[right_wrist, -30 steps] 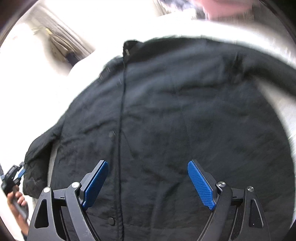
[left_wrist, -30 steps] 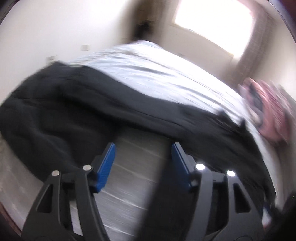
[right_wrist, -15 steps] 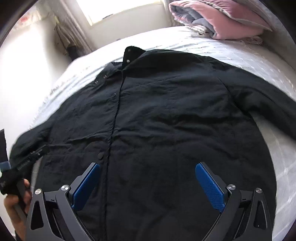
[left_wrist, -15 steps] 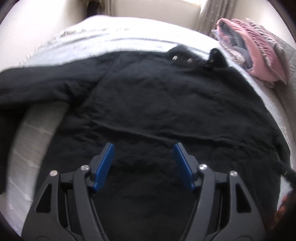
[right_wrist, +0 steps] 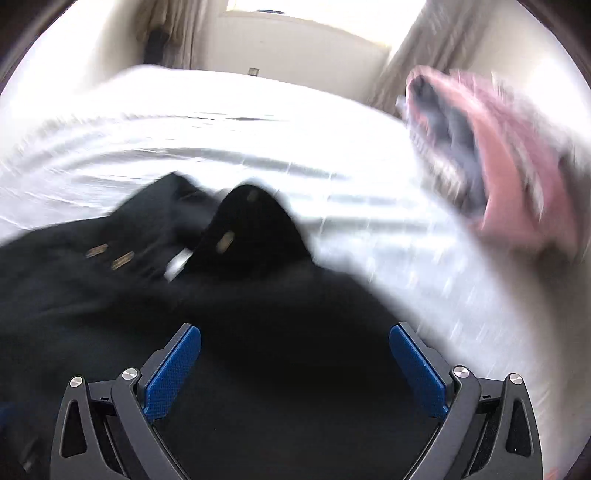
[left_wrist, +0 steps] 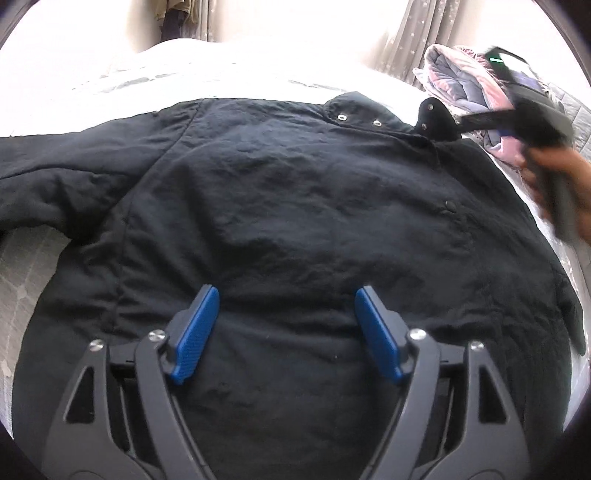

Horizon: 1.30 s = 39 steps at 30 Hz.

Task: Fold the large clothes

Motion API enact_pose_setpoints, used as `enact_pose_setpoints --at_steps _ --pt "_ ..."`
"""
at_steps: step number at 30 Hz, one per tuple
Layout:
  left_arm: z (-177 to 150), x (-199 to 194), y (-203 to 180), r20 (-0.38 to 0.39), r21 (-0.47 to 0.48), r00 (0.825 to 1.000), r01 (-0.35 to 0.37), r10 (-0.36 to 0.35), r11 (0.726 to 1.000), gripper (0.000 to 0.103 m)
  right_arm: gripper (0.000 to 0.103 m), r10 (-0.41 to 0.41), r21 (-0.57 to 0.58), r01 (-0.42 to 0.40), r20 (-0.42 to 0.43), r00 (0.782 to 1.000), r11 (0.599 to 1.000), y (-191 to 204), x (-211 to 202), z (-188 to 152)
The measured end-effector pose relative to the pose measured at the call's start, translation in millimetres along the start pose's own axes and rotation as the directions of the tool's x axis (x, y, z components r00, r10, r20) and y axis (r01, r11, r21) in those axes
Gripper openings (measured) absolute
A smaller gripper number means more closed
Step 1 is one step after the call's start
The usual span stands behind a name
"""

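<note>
White-sheeted bed (left_wrist: 229,70), bright window (right_wrist: 295,7) (overexposed), beige curtains (left_wrist: 402,40)

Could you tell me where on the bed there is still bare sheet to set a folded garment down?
The widest free stretch of the white sheet lies beyond the collar of the black jacket, towards the far wall. A smaller patch sits below the outstretched sleeve. It is crowded by the pink bedding pile and the right gripper.

1. The large black cloth jacket (left_wrist: 295,192) looks matt and creased, with small shiny metal snaps at its collar.
2. The white quilted bedspread (left_wrist: 33,280) is soft, stitched cloth.
3. The pink folded blanket (left_wrist: 461,70) looks plush.
4. The blue pads (left_wrist: 194,332) look textured, on matt black plastic.
</note>
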<state>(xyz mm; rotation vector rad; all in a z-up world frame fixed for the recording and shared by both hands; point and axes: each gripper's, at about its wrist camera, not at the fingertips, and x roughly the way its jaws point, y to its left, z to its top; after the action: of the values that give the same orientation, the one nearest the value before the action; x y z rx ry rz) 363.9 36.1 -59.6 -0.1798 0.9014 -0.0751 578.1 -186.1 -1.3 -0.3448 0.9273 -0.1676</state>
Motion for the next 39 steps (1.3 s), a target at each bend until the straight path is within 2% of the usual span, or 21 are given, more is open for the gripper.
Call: enact_pose_setpoints --at_steps 1,3,7,8,9,10,11,14,16,17,20,23,24,26,29,31,34,35,36,38,39 --pt "-0.2 -0.5 1.0 -0.001 -0.006 1.0 0.003 -0.003 1.0 0.077 0.102 -0.059 -0.006 0.059 0.005 0.998 0.998 3.1 15.1 13.5" --pt "-0.8 0.2 0.4 0.001 -0.005 1.0 -0.001 0.001 1.0 0.077 0.102 -0.107 -0.006 0.107 0.028 0.994 0.994 10.2 34.3 29.0" --pt "-1.2 0.6 -0.4 0.003 -0.006 1.0 -0.001 0.001 1.0 0.077 0.099 -0.052 -0.094 0.052 0.008 0.999 0.994 37.8 64.8 35.9" --pt "-1.1 0.5 0.0 0.003 -0.008 1.0 0.001 -0.001 1.0 0.077 0.083 -0.03 -0.144 0.03 0.001 1.0 0.989 47.5 67.9 34.3" --pt "-1.4 0.3 0.2 0.003 -0.009 1.0 0.001 -0.001 1.0 0.077 0.04 -0.007 -0.203 0.008 0.008 1.0 0.979 57.1 67.0 28.3" --pt "-1.4 0.1 0.2 0.004 -0.011 1.0 0.001 -0.001 1.0 0.077 0.004 0.007 -0.221 -0.003 0.014 1.0 0.975 59.9 63.0 23.1" --pt "-1.6 -0.1 -0.1 0.004 -0.009 1.0 -0.001 0.001 1.0 0.077 0.003 -0.026 -0.202 0.029 0.016 1.0 0.979 56.7 60.4 22.4" --pt "-1.2 0.2 0.4 0.001 -0.011 1.0 0.001 -0.001 1.0 0.077 0.002 -0.066 -0.072 0.08 0.172 0.983 0.994 21.5 17.6 26.4" --pt "-1.2 0.2 0.6 0.0 -0.013 1.0 0.001 -0.001 1.0 0.077 0.002 -0.043 0.01 0.042 0.298 0.954 0.999 -3.7 -25.4 25.8" --pt "-1.3 -0.2 0.5 0.001 -0.011 1.0 0.0 0.0 1.0 0.077 0.002 -0.005 -0.005 0.007 0.353 0.936 1.0 -7.6 -46.4 16.8" --pt "-1.0 -0.3 3.6 0.002 -0.023 1.0 0.014 -0.014 1.0 0.077 0.002 -0.033 -0.076 0.069 0.401 0.916 0.995 -1.5 -67.3 -17.3" --pt "-1.1 0.3 4.2 0.001 -0.026 1.0 0.01 -0.01 1.0 0.077 0.003 -0.044 -0.103 0.086 0.356 0.934 0.991 0.6 -56.4 -75.2" --pt "-1.3 0.3 3.1 0.001 -0.019 1.0 0.005 -0.005 1.0 0.077 0.003 -0.052 -0.124 0.091 0.289 0.956 0.988 1.6 -33.2 -96.9" --pt "-1.5 0.0 2.5 0.001 -0.014 1.0 0.002 -0.002 1.0 0.077 0.003 -0.045 -0.14 0.067 0.154 0.987 0.988 -4.0 7.7 -118.1" --pt "-0.3 0.1 5.0 0.0 -0.025 1.0 0.015 -0.015 1.0 0.077 0.004 0.031 -0.097 -0.021 0.101 0.994 0.995 -13.4 16.0 -124.5" --pt "-0.3 0.3 4.5 0.0 -0.021 1.0 0.01 -0.01 1.0 0.077 0.007 0.051 -0.023 -0.049 0.138 0.989 0.999 -28.7 -2.8 -111.8" --pt "-0.5 0.6 1.8 -0.001 -0.009 1.0 -0.002 0.002 1.0 0.077 0.019 0.077 0.136 -0.107 0.208 0.975 0.985 -52.4 -38.1 -75.6" --pt "-0.3 0.3 2.3 -0.001 -0.012 1.0 0.001 -0.001 1.0 0.077 0.028 0.088 0.167 -0.124 0.212 0.973 0.978 -55.1 -43.7 -65.5" --pt "-0.1 -0.1 2.7 -0.001 -0.016 1.0 0.006 -0.006 1.0 0.077 0.045 0.113 0.192 -0.151 0.197 0.974 0.97 -53.4 -44.6 -47.5" --pt "0.3 -0.1 5.2 0.0 -0.025 1.0 0.017 -0.017 1.0 0.077 0.064 0.148 0.188 -0.175 0.153 0.977 0.966 -38.9 -39.4 -19.5" --pt "0.2 -0.2 5.7 0.0 -0.025 1.0 0.019 -0.019 0.999 0.077 0.064 0.15 0.163 -0.173 0.147 0.978 0.971 -25.1 -35.2 -6.5"
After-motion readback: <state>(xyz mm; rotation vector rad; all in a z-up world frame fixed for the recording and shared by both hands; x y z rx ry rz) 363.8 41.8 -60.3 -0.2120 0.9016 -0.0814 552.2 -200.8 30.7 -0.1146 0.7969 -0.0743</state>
